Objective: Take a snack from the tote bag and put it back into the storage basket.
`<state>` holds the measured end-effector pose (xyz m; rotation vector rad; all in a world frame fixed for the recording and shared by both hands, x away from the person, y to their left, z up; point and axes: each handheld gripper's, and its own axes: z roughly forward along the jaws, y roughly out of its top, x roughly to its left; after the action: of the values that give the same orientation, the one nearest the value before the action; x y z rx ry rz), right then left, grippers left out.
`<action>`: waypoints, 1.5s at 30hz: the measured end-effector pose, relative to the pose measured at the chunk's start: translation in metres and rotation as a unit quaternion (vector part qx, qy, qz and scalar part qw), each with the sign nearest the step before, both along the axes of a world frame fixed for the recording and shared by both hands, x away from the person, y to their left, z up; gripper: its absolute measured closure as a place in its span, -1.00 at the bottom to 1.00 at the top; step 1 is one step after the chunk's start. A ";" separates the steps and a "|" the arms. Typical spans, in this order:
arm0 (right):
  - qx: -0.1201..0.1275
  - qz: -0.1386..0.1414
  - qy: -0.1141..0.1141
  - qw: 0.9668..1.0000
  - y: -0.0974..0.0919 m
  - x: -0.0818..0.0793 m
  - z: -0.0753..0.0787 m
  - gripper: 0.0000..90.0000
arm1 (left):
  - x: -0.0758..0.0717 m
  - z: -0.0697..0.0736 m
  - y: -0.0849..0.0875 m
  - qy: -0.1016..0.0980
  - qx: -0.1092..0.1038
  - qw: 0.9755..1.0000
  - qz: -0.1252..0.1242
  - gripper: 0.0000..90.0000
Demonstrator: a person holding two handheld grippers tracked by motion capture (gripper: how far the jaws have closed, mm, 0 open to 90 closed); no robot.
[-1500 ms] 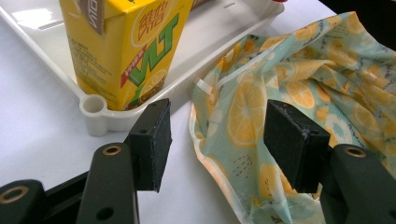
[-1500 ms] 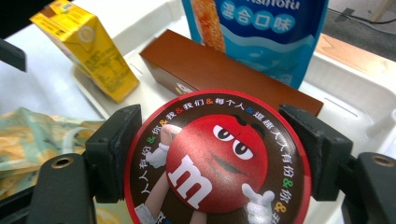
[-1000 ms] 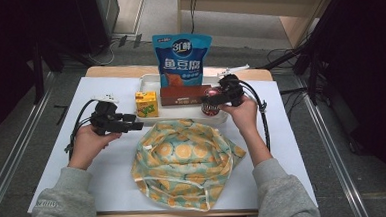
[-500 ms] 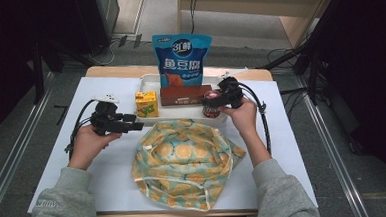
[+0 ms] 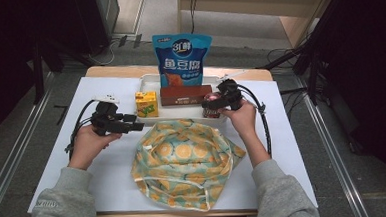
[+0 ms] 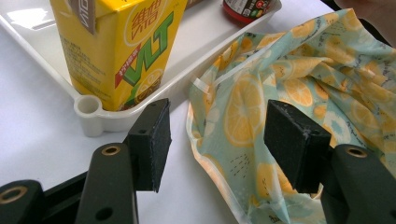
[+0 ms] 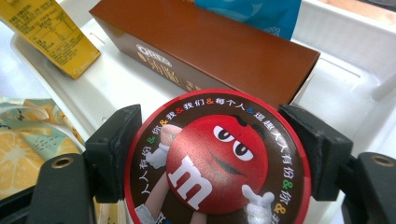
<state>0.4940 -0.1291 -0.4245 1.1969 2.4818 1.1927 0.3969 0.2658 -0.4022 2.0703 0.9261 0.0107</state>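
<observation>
Candy tin barely shifted since before, upright, lid up, right gripper fingers clamped round it, left gripper fingers apart.

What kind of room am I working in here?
Probably a lab or recording studio, not a home: a white table on a bare grey floor, loose cables behind it, dark stands around, and snacks staged in a white tray.

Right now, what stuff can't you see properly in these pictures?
- Candy tub: the right gripper view's bottom edge cuts off its lid, and the right gripper has a jaw at each side.
- Yellow juice carton: its top is cut off by the left gripper view's upper edge.
- Fruit-print bag: the folded cloth hides its inside in the high view.
- Brown box: its print is too small to read in the high view.
</observation>
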 end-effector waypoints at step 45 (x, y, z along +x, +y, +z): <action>0.003 0.010 0.006 1.000 -0.004 -0.003 -0.013 -0.52 | 0.000 -0.002 -0.004 0.002 0.008 1.000 -0.009 -0.10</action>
<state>0.4907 -0.1327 -0.4377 1.1869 2.5051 1.2033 0.3966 0.2621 -0.4041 2.0939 0.9126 0.0045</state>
